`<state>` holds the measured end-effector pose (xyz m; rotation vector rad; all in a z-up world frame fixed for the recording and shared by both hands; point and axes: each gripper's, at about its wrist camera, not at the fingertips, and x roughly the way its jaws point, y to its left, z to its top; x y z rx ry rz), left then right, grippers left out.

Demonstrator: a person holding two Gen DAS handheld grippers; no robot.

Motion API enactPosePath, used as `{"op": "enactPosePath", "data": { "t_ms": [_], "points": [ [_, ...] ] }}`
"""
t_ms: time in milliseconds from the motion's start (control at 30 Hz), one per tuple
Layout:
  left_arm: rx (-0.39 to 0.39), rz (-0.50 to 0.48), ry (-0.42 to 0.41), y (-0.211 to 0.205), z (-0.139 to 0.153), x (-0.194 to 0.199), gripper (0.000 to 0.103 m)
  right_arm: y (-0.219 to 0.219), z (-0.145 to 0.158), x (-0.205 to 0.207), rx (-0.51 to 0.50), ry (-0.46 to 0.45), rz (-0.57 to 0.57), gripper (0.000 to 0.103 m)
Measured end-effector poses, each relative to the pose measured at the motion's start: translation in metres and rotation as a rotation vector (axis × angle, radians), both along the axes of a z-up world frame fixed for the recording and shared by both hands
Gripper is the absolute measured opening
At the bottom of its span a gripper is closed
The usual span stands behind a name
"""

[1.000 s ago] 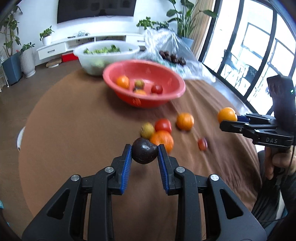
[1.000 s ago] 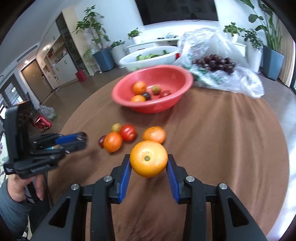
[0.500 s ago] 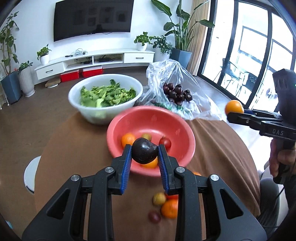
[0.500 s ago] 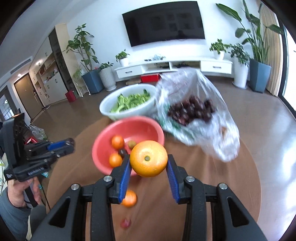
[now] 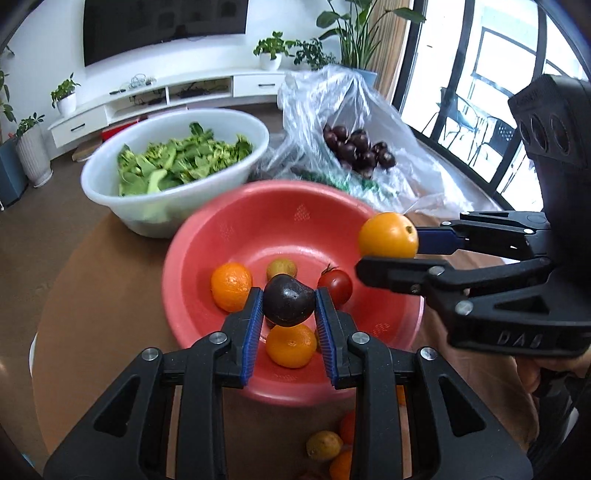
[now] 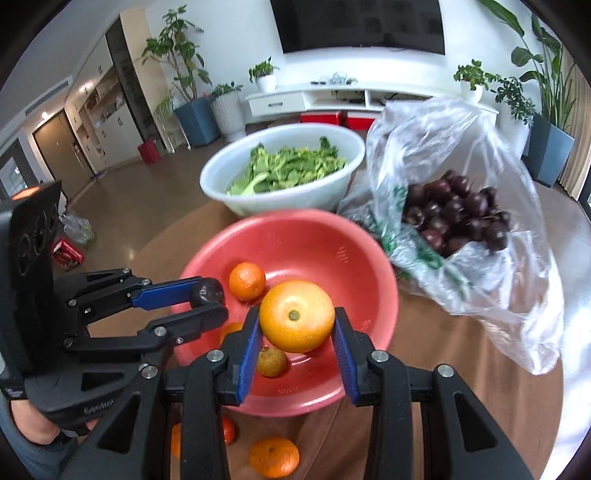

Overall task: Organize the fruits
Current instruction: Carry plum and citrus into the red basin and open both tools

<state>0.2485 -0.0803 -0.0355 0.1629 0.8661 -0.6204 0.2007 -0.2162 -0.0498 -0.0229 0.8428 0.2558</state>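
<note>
Both my grippers now closer over red bowl [image 5: 229,236]; left gripper [image 5: 289,314] fingers clamp dark plum [image 5: 288,301], right gripper [image 6: 295,332] fingers clamp orange [image 6: 297,315].

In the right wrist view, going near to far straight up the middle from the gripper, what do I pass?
Right gripper holding the orange → red bowl → white bowl of greens → white TV cabinet → wall TV.

Two bowls: one red bowl [image 5: 229,236], one white bowl [image 5: 110,192]; one plastic bag [image 5: 406,155]; two hand-held grippers.
</note>
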Motion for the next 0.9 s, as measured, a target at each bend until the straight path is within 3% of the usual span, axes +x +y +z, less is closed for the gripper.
{"op": "enactPosePath", "data": {
  "t_ms": [333, 900],
  "points": [
    [0.02, 0.006, 0.023, -0.001, -0.021, 0.013, 0.026, 0.005, -0.031, 0.018, -0.047, 0.075, 0.01, 0.04],
    [0.037, 0.0, 0.013, -0.003, -0.022, 0.009, 0.029, 0.011, -0.032, 0.016, -0.12, 0.053, 0.016, 0.043]
  ]
}}
